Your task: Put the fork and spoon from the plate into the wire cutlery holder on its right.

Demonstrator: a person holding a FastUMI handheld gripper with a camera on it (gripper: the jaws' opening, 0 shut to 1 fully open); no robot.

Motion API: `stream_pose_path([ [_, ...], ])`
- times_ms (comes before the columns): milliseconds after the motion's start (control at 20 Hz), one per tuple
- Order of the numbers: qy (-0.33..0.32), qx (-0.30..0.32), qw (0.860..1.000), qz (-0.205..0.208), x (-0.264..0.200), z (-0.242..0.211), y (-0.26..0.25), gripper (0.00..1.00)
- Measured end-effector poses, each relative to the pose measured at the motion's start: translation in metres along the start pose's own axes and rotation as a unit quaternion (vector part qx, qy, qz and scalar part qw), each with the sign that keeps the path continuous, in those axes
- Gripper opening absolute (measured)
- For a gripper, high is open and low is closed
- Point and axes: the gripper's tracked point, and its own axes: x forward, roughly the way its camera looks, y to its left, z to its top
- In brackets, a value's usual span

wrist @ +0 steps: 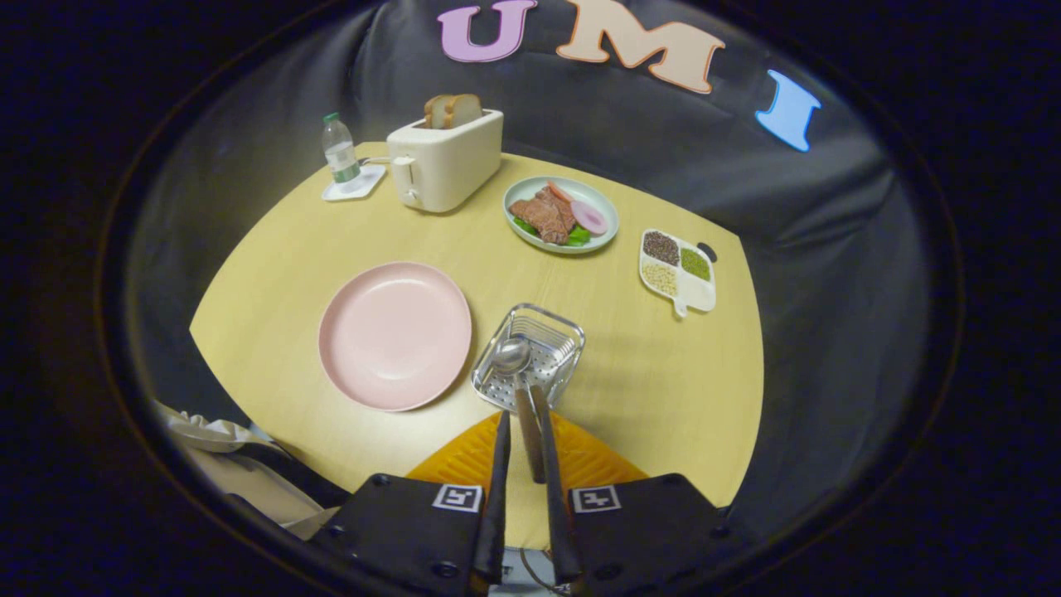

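The round, pale wooden worktop (663, 398) carries everything. Taking the pink plate (394, 334) as the landmark: it is wide, shallow and bare. Far behind it stands a cream toaster (444, 159) with bread slices in the slots, and a small water bottle (339, 149) is left of the toaster. Behind and to the right of the plate is a pale dish of food (561, 214), and further right a divided tray with grains (677, 268).

Just beside the plate's right rim sits the wire cutlery holder (530, 355), square, shiny, with a perforated bottom. The spoon (517, 375) has its metal bowl over the holder and its brown handle reaches back to the tool (522, 419). The tool's fingers are nearly closed and press the handle from both sides. It points forward and down, toward the holder.
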Motion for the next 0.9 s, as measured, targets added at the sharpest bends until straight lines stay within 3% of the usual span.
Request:
stream_pose_path([
  [50, -0.007, 0.006, 1.000, 0.003, -0.001, 0.003, 0.002, 0.30],
  [350, -0.130, 0.035, 0.991, 0.015, -0.024, 0.044, 0.020, 0.96],
  [600, -0.255, 0.054, 0.966, 0.009, -0.063, 0.081, 0.035, 0.99],
  [900, -0.381, 0.113, 0.918, 0.003, -0.112, 0.115, 0.037, 1.00],
])
